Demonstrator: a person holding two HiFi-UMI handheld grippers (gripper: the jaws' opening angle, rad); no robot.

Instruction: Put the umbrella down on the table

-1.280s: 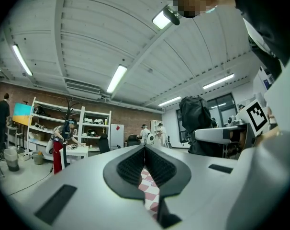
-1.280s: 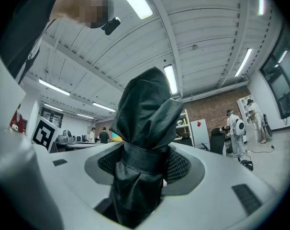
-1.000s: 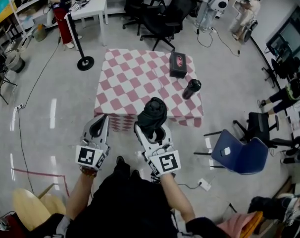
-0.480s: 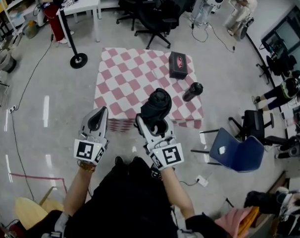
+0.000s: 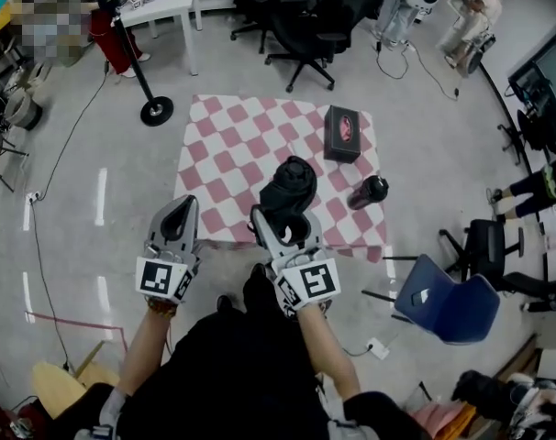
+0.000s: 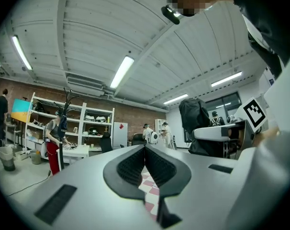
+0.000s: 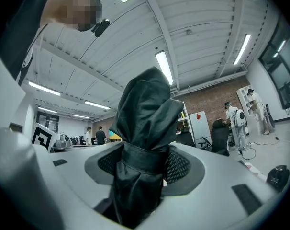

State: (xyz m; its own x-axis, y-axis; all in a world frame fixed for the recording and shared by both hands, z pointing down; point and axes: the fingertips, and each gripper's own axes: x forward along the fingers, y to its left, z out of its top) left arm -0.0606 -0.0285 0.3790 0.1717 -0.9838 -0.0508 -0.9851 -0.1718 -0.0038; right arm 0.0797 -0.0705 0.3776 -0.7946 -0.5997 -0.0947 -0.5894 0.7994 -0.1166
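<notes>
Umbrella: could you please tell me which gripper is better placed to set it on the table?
Right. The right gripper holds the folded umbrella upright at the table's near edge; the left gripper is shut and empty.

The person wears a black top, and the left gripper [image 5: 183, 203] and right gripper [image 5: 286, 220] are pale grey shells with black-padded jaws and black-and-white marker cubes.

My right gripper [image 5: 283, 232] holds the folded black umbrella [image 5: 289, 183] above the near edge of the checkered desk [image 5: 230, 145].
</notes>
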